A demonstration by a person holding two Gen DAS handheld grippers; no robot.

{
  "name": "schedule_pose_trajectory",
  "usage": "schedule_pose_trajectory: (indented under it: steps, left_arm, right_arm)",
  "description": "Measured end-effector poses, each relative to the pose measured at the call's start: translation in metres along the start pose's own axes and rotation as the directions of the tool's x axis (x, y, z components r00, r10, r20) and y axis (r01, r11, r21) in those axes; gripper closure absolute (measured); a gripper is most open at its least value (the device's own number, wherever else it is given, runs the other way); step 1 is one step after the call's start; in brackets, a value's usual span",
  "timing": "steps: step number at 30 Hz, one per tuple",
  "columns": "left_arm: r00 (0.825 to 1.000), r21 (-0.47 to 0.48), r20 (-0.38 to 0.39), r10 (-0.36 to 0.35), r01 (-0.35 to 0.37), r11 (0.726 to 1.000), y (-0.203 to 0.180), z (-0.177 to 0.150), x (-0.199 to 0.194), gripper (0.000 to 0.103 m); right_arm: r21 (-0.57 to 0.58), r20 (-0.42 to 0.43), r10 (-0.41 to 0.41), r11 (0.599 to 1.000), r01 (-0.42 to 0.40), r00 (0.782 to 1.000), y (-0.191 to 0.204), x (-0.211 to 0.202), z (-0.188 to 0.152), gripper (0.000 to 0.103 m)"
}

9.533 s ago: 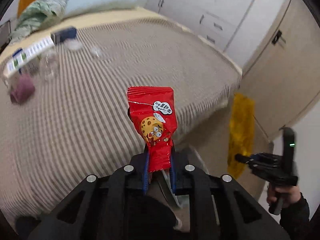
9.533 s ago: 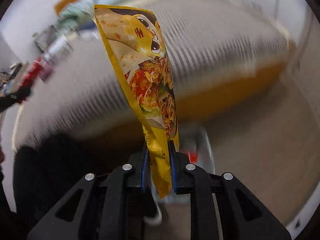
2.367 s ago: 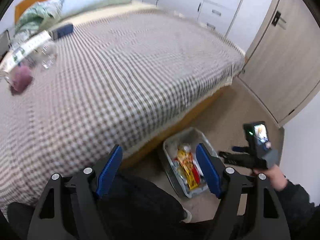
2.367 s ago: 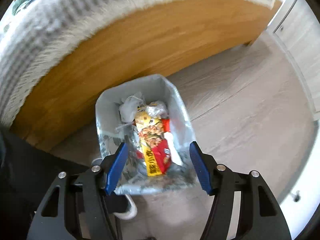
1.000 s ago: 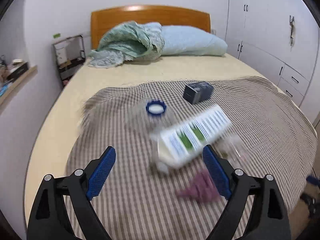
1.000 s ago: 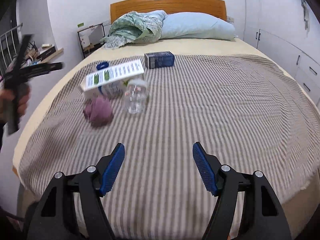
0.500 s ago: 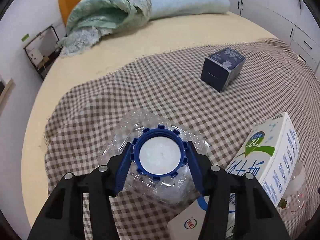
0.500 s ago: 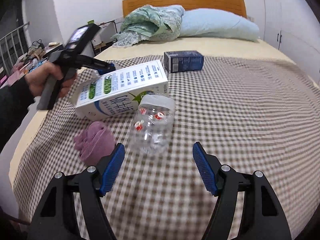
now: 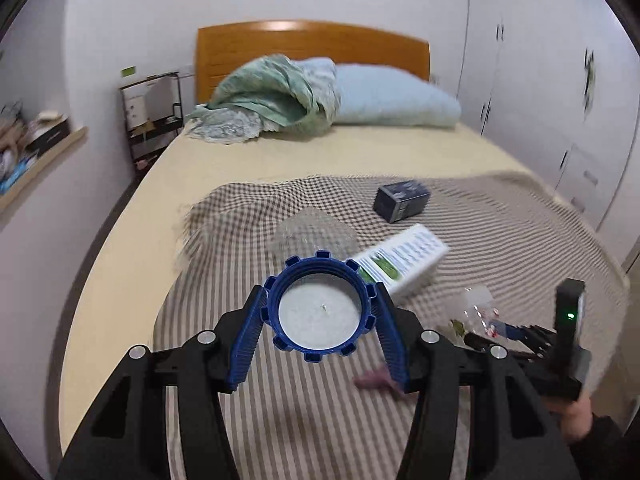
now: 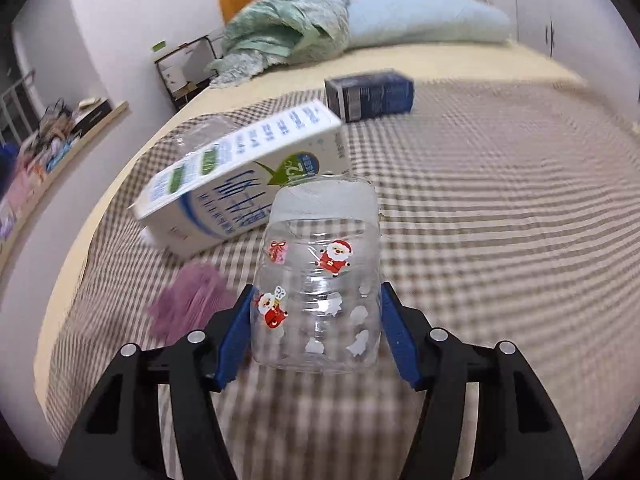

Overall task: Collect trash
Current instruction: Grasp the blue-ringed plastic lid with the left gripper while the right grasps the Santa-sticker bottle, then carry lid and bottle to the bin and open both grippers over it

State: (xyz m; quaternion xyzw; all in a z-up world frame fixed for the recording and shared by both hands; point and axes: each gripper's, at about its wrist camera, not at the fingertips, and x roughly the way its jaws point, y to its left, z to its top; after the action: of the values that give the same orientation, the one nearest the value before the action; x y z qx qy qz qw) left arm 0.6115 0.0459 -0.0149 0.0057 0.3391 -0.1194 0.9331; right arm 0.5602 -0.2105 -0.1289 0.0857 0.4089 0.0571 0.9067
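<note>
My left gripper (image 9: 318, 312) is shut on the blue ribbed lid (image 9: 320, 306) of a clear plastic jar and holds it up above the checked blanket. The jar's body (image 9: 314, 234) is a faint blur behind the lid. My right gripper (image 10: 316, 314) is shut on a clear plastic jar with Santa stickers (image 10: 318, 276), lifted just off the bed. A white milk carton (image 10: 240, 180) lies behind it, also seen in the left wrist view (image 9: 400, 264). A purple crumpled wad (image 10: 188, 300) lies to its left.
A dark blue box (image 10: 368, 94) lies farther up the bed, also in the left wrist view (image 9: 402, 200). A green blanket (image 9: 272, 100) and a pale blue pillow (image 9: 392, 100) lie at the headboard. A shelf rack (image 9: 152, 108) stands left of the bed. Wardrobes (image 9: 560, 100) line the right wall.
Both grippers closed on their jars and lifted. The left one raised the blue-lidded jar off the blanket. The right one moved in around the Santa jar and gripped it.
</note>
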Motion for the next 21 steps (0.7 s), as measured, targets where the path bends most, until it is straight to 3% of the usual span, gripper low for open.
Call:
schedule_pose_trajectory:
  steps: [3,7,14,21]
  left_arm:
    - [0.999,-0.056,0.014,-0.032,0.033,0.998,-0.005,-0.027,-0.052,0.052]
    - [0.996,-0.036,0.02,-0.086,0.087,0.996,-0.036,-0.062,-0.104,0.052]
    - [0.982,0.078,-0.036,-0.187,0.189,0.979,-0.108,-0.093,-0.135,0.052]
    - [0.953,0.153,-0.073,-0.294,0.302,0.941,-0.178,-0.11,-0.149,0.052]
  right_arm:
    - [-0.021,0.027,-0.034,0.999,0.035,0.999,-0.01,-0.058,-0.025,0.044]
    - [0.012,0.048,-0.087,0.996,0.087,0.995,-0.036,-0.135,-0.069,0.044]
    - [0.122,0.092,-0.173,0.979,0.161,0.981,-0.084,-0.234,-0.127,0.044]
    - [0.181,0.125,-0.236,0.96,0.212,0.964,-0.123,-0.296,-0.159,0.043]
